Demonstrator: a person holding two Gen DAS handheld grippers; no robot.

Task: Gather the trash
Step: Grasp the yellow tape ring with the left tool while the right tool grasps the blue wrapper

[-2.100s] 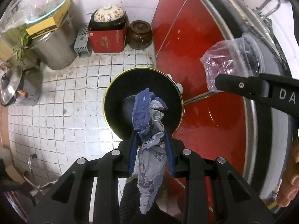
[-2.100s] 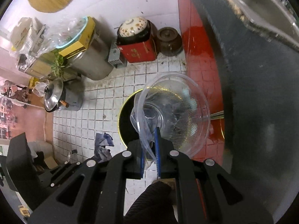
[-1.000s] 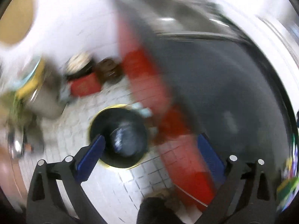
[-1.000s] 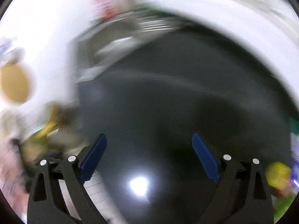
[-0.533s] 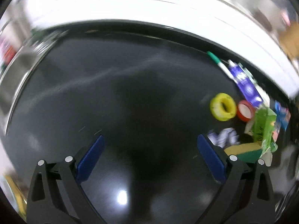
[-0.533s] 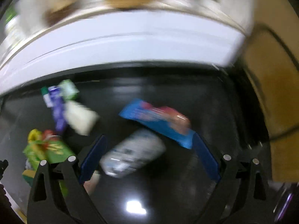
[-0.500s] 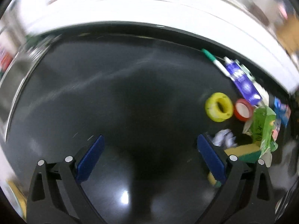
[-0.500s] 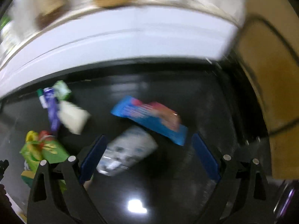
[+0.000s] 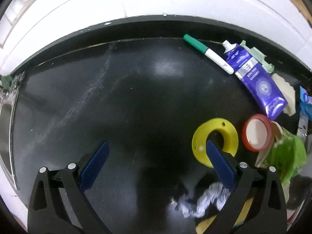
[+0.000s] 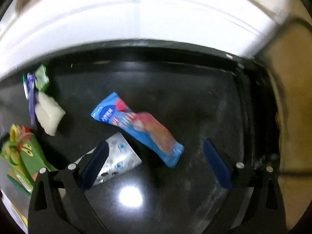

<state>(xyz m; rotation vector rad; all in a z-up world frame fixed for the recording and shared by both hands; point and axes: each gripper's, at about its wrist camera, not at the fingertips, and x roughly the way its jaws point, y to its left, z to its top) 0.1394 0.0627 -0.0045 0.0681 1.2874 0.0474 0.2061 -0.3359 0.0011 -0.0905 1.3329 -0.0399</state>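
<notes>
Both grippers hang open and empty over a black countertop [image 9: 136,97]. My left gripper [image 9: 156,152] has a yellow ring [image 9: 215,142] at its right fingertip, with a red lid [image 9: 256,134], a purple tube [image 9: 253,78], a green marker [image 9: 206,53], a green wrapper [image 9: 286,156] and crumpled white paper [image 9: 202,200] to the right. My right gripper [image 10: 156,152] is above a blue and red snack wrapper [image 10: 136,125] and a white wrapper [image 10: 119,156]. A cream wad [image 10: 48,115] and a green packet [image 10: 25,156] lie at its left.
A white tiled wall [image 9: 156,3] runs behind the counter. A steel sink edge [image 9: 5,120] shows at the far left of the left wrist view. A tan surface [image 10: 292,97] borders the counter at the right of the right wrist view.
Both grippers dropped their loads, the crumpled wrapper and the plastic cup, over the floor bin, opened, and swung up to the countertop. In the last half second the views settled closer to the litter.
</notes>
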